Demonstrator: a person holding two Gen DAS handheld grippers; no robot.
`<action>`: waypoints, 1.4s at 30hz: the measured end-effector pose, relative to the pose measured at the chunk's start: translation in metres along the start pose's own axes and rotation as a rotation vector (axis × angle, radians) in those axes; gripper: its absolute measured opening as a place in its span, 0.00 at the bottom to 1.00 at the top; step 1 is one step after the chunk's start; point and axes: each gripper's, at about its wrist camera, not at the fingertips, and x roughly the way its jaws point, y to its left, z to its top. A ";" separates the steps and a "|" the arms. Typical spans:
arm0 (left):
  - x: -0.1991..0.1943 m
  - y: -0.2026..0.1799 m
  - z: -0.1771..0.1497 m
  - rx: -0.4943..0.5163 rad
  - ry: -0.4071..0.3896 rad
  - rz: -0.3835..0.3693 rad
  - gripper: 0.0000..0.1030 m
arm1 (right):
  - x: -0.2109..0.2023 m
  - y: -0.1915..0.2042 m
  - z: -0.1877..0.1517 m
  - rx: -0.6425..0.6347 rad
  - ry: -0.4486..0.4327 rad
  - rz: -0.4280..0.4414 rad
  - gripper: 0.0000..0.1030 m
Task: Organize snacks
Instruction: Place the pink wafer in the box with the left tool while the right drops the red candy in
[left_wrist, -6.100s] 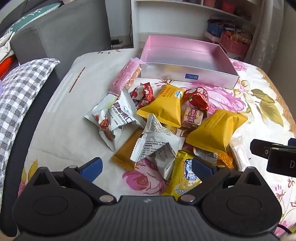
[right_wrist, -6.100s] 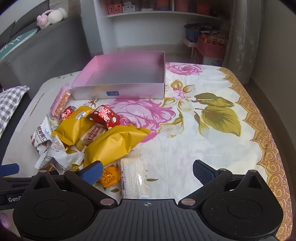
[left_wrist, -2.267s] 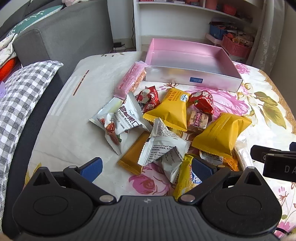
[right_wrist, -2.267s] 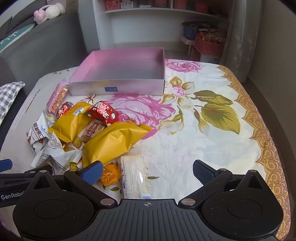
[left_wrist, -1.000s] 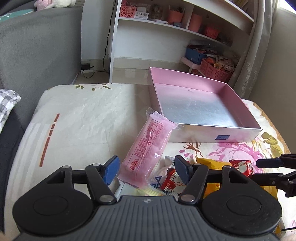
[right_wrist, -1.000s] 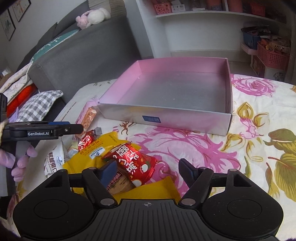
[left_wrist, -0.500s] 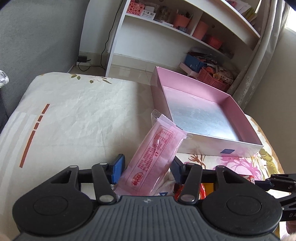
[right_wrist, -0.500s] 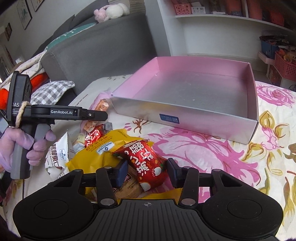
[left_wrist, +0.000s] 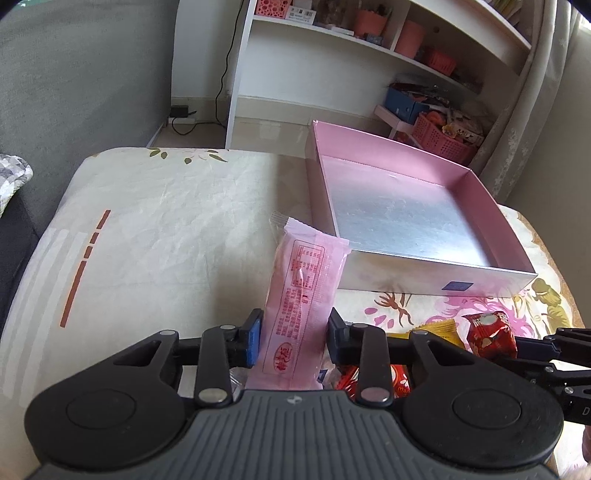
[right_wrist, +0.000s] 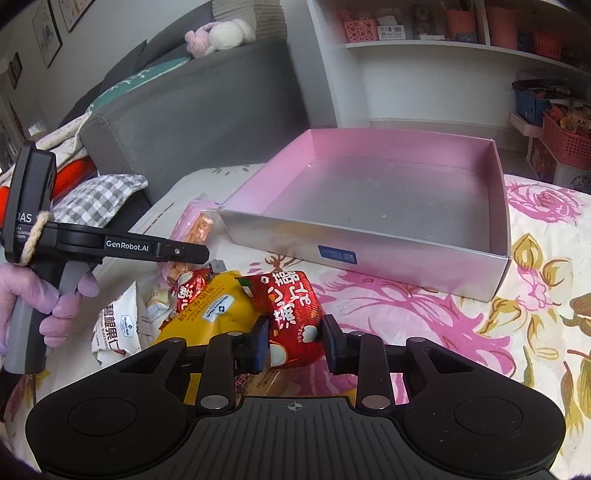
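The left tongs (left_wrist: 293, 341) were clamped, apparently, on the near end of the pink packet (left_wrist: 302, 306), a light, crinkly thing whose long axis ran straight ahead toward the pink tray (left_wrist: 436, 275). The right tongs (right_wrist: 293, 345) pinched the soft red pouch (right_wrist: 291, 317) at its near edge, with the tray beyond.

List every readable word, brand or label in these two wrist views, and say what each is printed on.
"GenRobot.AI": side of the left gripper.
"DAS": its handle.
"Member's Mark": blue label on the yellow snack pack.
Large white Chinese characters: red snack pack between the right gripper jaws.
Too small to read: print on the pink snack packet, blue sticker on the pink box.
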 end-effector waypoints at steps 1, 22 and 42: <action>-0.001 0.001 0.000 -0.007 0.001 0.004 0.29 | -0.001 -0.002 0.001 0.009 -0.004 0.000 0.28; 0.023 -0.079 0.056 0.188 -0.140 0.028 0.29 | -0.022 -0.063 0.048 0.197 -0.164 -0.077 0.28; 0.034 -0.064 0.029 0.241 0.036 0.183 0.29 | 0.009 -0.067 0.041 0.211 -0.043 -0.102 0.29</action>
